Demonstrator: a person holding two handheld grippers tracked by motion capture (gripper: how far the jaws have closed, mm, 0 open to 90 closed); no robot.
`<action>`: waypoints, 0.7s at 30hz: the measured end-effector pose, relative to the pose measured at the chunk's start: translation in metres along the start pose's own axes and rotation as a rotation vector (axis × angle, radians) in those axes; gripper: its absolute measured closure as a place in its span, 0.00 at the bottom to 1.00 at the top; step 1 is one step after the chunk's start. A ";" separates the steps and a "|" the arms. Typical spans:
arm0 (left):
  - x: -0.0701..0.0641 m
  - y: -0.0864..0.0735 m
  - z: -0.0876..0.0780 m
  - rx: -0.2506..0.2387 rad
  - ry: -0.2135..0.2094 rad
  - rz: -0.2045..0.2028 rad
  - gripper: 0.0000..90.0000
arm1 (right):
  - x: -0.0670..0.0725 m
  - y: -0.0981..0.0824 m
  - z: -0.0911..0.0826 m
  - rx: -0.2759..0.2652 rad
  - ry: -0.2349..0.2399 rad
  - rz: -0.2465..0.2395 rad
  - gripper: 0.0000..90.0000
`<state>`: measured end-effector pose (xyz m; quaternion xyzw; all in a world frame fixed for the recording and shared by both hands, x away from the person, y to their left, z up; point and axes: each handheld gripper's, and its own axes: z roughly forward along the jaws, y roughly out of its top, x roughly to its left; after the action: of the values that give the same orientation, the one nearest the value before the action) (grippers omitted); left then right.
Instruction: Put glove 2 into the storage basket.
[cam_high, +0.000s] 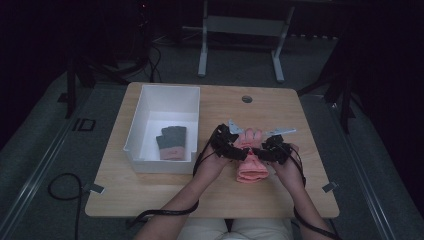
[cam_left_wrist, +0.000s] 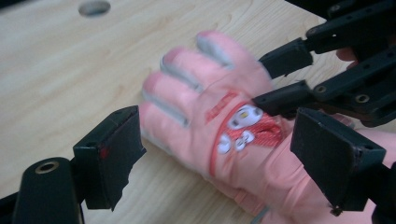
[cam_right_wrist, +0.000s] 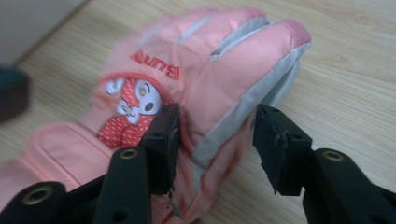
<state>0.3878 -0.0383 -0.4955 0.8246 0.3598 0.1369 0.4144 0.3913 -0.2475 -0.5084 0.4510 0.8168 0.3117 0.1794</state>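
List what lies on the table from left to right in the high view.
White box with a grey glove inside → left gripper → pink glove → right gripper.

Both forearms are being extended forward from the near edge, converging toward the middle. The left tongs (cam_high: 231, 143) are being held in the left hand (cam_high: 212, 162) with jaws spread wide. The right tongs (cam_high: 274, 149) are being gripped by the right hand (cam_high: 286, 167), jaws parted, angled inward toward the left pair.
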 end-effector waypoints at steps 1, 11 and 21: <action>0.003 -0.002 0.004 0.015 -0.005 -0.023 0.18 | -0.002 -0.001 0.001 0.001 0.002 0.002 0.55; 0.026 -0.024 0.046 0.186 -0.136 -0.189 0.34 | -0.011 -0.008 0.014 0.048 0.069 0.011 0.54; 0.026 -0.018 0.053 0.200 -0.258 -0.207 0.85 | -0.015 -0.011 0.018 0.022 0.177 0.094 0.75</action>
<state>0.4255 -0.0433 -0.5439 0.8311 0.3982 -0.0499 0.3850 0.4023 -0.2583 -0.5289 0.4617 0.8107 0.3493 0.0868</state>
